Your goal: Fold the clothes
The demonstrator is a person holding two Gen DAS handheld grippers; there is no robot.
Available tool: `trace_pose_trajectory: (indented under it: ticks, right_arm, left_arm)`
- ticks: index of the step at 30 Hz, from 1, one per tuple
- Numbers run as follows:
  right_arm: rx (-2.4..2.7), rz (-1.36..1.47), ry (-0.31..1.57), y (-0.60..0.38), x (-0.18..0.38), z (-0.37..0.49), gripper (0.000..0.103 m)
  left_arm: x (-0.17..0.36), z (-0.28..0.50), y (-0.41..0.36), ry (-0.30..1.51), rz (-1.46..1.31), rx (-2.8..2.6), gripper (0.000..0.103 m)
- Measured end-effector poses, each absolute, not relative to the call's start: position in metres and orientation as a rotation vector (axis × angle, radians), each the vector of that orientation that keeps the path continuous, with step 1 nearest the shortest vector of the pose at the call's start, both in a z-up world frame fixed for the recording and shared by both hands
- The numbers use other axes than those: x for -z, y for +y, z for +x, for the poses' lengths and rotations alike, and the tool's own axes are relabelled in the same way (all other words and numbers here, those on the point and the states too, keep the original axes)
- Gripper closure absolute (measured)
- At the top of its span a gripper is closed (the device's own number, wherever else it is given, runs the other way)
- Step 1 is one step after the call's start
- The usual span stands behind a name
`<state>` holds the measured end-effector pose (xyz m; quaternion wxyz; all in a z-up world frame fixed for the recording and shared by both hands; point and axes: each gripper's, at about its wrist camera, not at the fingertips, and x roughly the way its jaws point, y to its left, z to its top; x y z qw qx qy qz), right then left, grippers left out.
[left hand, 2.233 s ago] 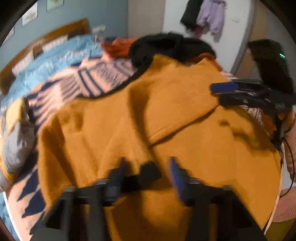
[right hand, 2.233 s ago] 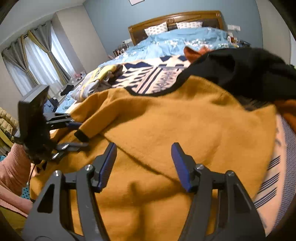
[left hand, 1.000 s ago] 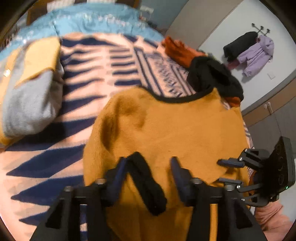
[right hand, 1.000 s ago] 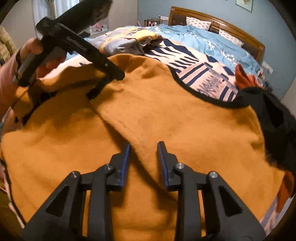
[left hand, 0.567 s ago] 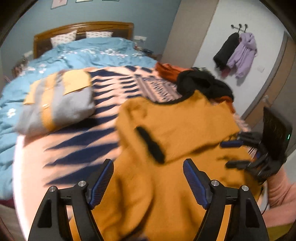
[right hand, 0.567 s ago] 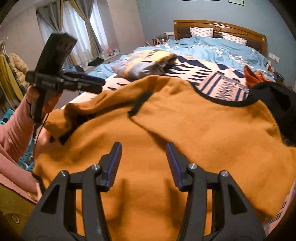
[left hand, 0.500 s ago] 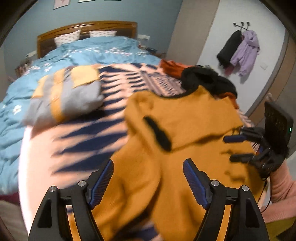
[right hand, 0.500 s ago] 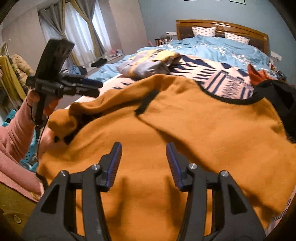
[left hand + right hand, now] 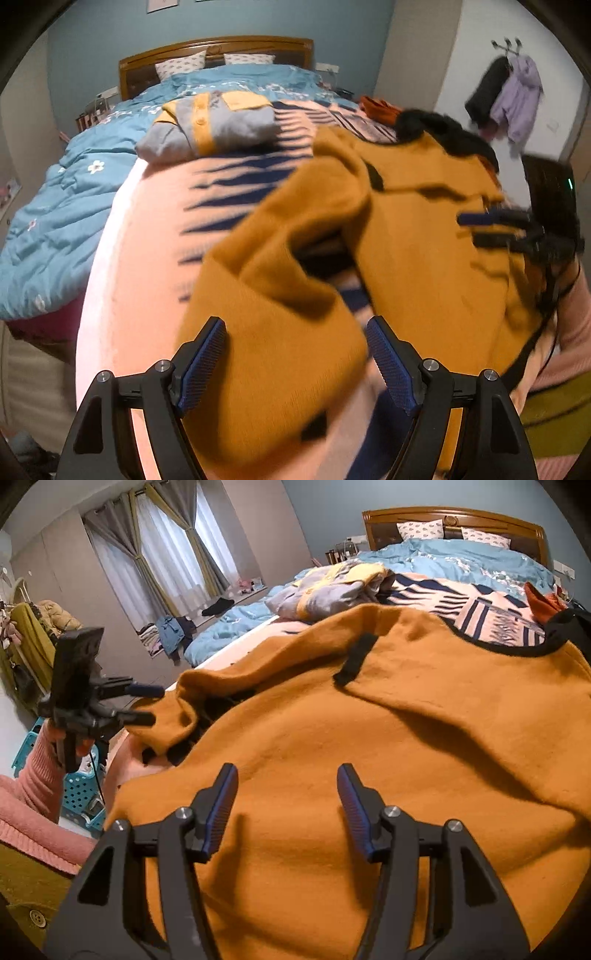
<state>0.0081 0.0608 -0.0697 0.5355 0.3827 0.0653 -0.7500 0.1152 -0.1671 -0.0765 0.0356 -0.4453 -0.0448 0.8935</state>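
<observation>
A mustard sweater (image 9: 424,240) (image 9: 369,757) with black trim lies spread on the bed, one sleeve folded across it so its black cuff (image 9: 354,661) (image 9: 373,177) rests on the body. My left gripper (image 9: 295,363) (image 9: 144,705) hovers open over the sweater's rumpled near-left corner, its pads clear of the cloth. My right gripper (image 9: 288,808) (image 9: 480,230) is over the sweater's near right part. Its jaws are opening, with only flat cloth below them and nothing pinched.
A folded grey-and-yellow garment (image 9: 218,125) (image 9: 332,587) lies farther up the patterned blanket (image 9: 155,229). A black garment (image 9: 443,129) and an orange one (image 9: 380,107) are heaped beyond the sweater. A blue basket (image 9: 79,790) stands on the floor beside the bed.
My left gripper let go of the black cuff, widened, and pulled back to the sweater's near-left corner. My right gripper's jaws spread apart above the cloth.
</observation>
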Motion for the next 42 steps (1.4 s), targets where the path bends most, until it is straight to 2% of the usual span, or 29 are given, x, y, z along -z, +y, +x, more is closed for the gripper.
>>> trace_pose_trajectory:
  ticks: [10, 12, 14, 15, 17, 20, 28, 30, 37, 39, 40, 42]
  right_arm:
    - [1.778, 0.906, 0.143, 0.05, 0.067, 0.027, 0.045]
    - [1.776, 0.903, 0.142, 0.048, 0.065, 0.031, 0.045]
    - [1.778, 0.898, 0.146, 0.047, 0.063, 0.035, 0.044]
    - [1.778, 0.897, 0.147, 0.046, 0.063, 0.037, 0.044]
    - [1.777, 0.889, 0.15, 0.044, 0.061, 0.041, 0.044]
    - [1.772, 0.874, 0.149, 0.04, 0.057, 0.048, 0.044]
    - [1.68, 0.846, 0.121, 0.019, 0.051, 0.062, 0.044]
    - [1.653, 0.838, 0.129, 0.009, 0.052, 0.067, 0.044]
    - [1.564, 0.827, 0.179, -0.036, 0.062, 0.08, 0.044]
    - [1.537, 0.826, 0.212, -0.055, 0.066, 0.084, 0.04]
    - [1.525, 0.827, 0.227, -0.064, 0.068, 0.085, 0.033]
    - [1.514, 0.825, 0.247, -0.08, 0.07, 0.084, 0.03]
  left_arm:
    - [0.095, 0.125, -0.144, 0.067, -1.38, -2.734, 0.024]
    - [0.099, 0.124, -0.148, 0.056, -1.39, -2.743, 0.033]
    - [0.101, 0.124, -0.154, 0.02, -1.408, -2.751, 0.053]
    - [0.1, 0.124, -0.159, -0.018, -1.403, -2.756, 0.058]
    - [0.097, 0.126, -0.167, -0.095, -1.394, -2.763, 0.078]
    - [0.088, 0.127, -0.185, -0.254, -1.375, -2.788, 0.089]
    - [0.049, 0.137, -0.244, -0.849, -1.101, -2.647, 0.091]
    - [0.044, 0.135, -0.249, -0.942, -1.055, -2.576, 0.091]
    - [0.051, 0.116, -0.232, -0.941, -1.119, -2.505, 0.091]
    - [0.054, 0.115, -0.231, -0.953, -1.119, -2.494, 0.091]
    - [0.054, 0.116, -0.231, -0.961, -1.114, -2.49, 0.091]
    - [0.053, 0.117, -0.231, -0.968, -1.104, -2.491, 0.091]
